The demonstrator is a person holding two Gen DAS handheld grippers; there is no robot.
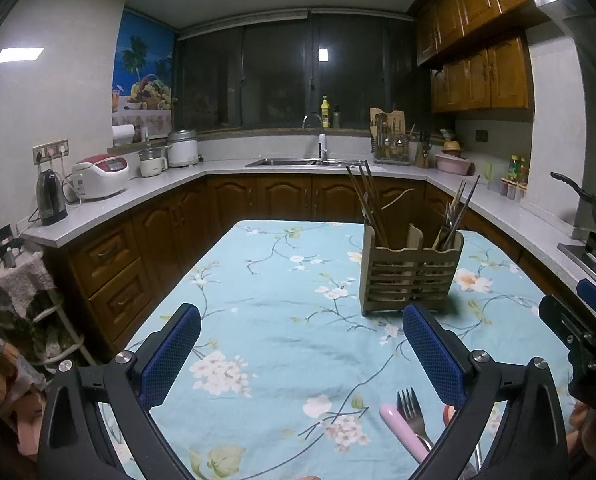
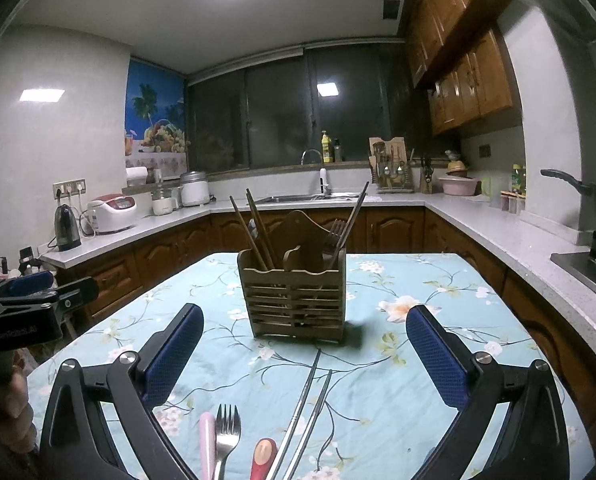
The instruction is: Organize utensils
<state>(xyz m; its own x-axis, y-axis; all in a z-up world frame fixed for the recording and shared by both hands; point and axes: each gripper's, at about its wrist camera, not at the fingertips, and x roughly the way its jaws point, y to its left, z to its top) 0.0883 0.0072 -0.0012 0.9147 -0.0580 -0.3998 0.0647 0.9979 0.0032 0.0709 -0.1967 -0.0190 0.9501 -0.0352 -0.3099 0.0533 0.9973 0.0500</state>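
Floral table [image 2: 437, 280] | holder [image 2: 294, 300] mid-table, edges apparently distant | left gripper [image 1: 301, 356], right gripper [image 2: 305, 360] fingers wide, empty

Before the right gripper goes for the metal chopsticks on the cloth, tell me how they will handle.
The metal chopsticks look thin, smooth and stiff, so they will probably slide in the pads rather than bend. Lying flat on the tablecloth, they may roll or be hard to get under. Pinched together, the two may scissor apart.

Floral-clothed table [image 2: 437, 280], wooden caddy [image 2: 294, 304] (upright), fork [image 2: 226, 436], metal chopsticks [image 2: 305, 412]
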